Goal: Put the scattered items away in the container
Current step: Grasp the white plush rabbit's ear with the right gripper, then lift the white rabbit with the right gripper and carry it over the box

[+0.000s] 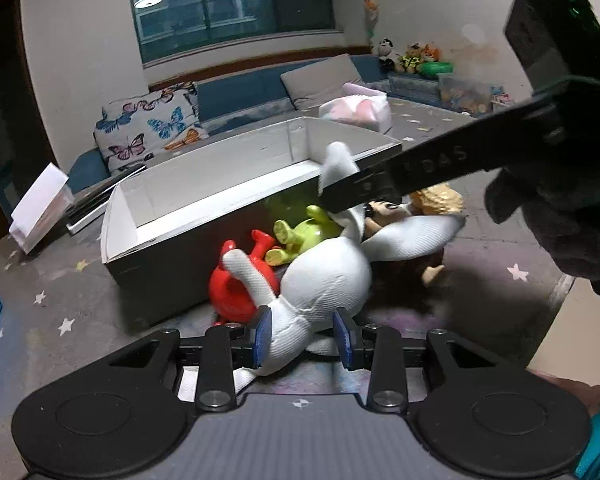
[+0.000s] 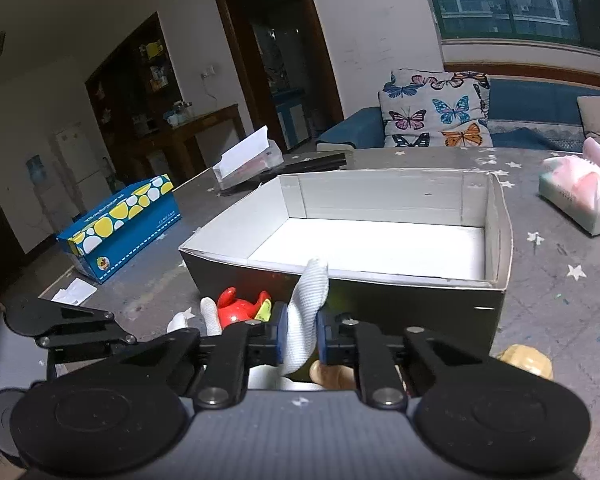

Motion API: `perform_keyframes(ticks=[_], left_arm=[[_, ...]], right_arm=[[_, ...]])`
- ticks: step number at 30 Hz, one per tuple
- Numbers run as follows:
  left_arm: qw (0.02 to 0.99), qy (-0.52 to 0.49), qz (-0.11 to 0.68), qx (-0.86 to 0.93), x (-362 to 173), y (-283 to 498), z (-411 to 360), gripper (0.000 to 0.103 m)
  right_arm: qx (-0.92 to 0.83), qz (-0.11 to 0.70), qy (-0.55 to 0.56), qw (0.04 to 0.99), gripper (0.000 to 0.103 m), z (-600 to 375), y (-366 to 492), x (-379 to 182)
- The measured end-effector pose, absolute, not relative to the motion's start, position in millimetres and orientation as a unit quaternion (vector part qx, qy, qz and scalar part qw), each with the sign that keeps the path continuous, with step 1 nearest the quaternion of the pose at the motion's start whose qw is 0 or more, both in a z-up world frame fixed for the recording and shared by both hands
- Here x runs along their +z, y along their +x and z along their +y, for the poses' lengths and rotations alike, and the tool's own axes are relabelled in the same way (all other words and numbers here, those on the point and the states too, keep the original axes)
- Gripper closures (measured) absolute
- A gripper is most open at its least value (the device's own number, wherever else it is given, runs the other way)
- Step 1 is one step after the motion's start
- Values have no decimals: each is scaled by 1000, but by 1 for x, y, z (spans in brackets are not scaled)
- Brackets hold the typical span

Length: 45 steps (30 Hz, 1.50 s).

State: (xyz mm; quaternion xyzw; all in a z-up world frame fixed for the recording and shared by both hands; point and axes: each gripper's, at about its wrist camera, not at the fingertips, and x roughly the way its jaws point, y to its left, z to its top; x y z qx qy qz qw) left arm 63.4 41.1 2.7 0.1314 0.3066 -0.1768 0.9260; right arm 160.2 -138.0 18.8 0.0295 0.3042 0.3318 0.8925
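Lower centre of the left wrist view: my left gripper (image 1: pixel 302 338) clamps one leg of the white plush rabbit (image 1: pixel 324 280). In the right wrist view, my right gripper (image 2: pixel 302 338) pinches the rabbit's ear at lower centre. The open box (image 1: pixel 140 236) lies behind; red toy (image 1: pixel 232 292) and green toy (image 1: pixel 300 234) touch the rabbit.

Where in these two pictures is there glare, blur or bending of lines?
Right wrist: the box floor is glared white; the window frame curves. Left wrist: the right gripper and plush look slightly blurred; the box rim bows.
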Motion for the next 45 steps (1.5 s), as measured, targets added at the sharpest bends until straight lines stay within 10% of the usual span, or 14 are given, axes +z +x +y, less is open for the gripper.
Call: perform_keyframes(ticks=[6, 9, 32, 45], left_arm=[[922, 165, 302, -179, -1, 70, 31, 65], [924, 153, 301, -180, -2, 70, 34, 65], [931, 49, 334, -141, 0, 70, 90, 66], [930, 22, 354, -100, -6, 71, 114, 66]], right_arm=[[350, 314, 18, 882, 88, -131, 158, 22], [338, 297, -16, 893, 52, -127, 149, 23], [450, 181, -129, 865, 26, -107, 89, 64], [416, 272, -242, 833, 30, -71, 112, 3]])
